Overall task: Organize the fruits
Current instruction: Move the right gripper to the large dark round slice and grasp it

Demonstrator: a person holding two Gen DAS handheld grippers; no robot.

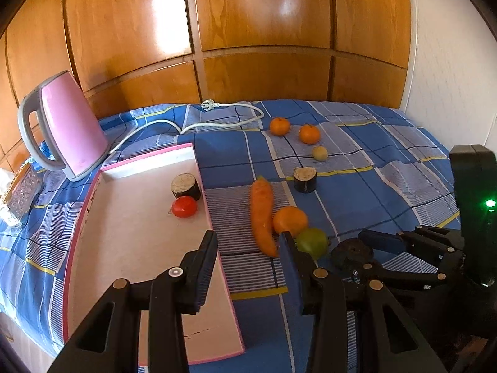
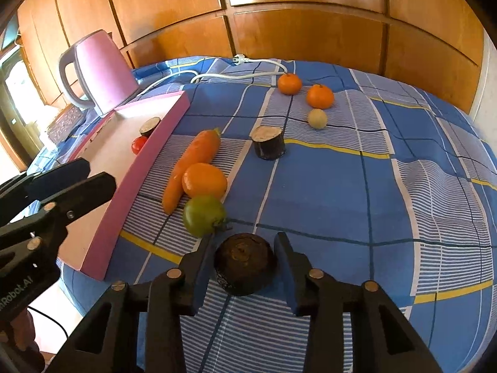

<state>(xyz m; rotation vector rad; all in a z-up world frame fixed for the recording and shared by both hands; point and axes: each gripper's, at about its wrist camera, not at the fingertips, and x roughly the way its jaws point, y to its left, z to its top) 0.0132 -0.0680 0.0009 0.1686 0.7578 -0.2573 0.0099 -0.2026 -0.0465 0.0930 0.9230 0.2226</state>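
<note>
A pink tray (image 1: 130,248) lies on the blue checked cloth and holds a red tomato (image 1: 184,206) and a dark cut chunk (image 1: 185,186). On the cloth to its right lie a carrot (image 1: 262,214), an orange fruit (image 1: 289,220) and a green tomato (image 1: 312,241). My left gripper (image 1: 247,251) is open and empty over the tray's right edge. My right gripper (image 2: 245,255) is open, its jaws either side of a dark round chunk (image 2: 245,262) on the cloth. Farther back lie another dark chunk (image 2: 268,142), two tangerines (image 2: 289,83) (image 2: 320,95) and a small pale fruit (image 2: 317,118).
A pink kettle (image 1: 73,127) stands at the back left behind the tray, its white cord (image 1: 217,121) trailing across the cloth. A patterned box (image 1: 23,192) lies at the far left. Wooden panels rise behind the table. The table edge drops off at the front left.
</note>
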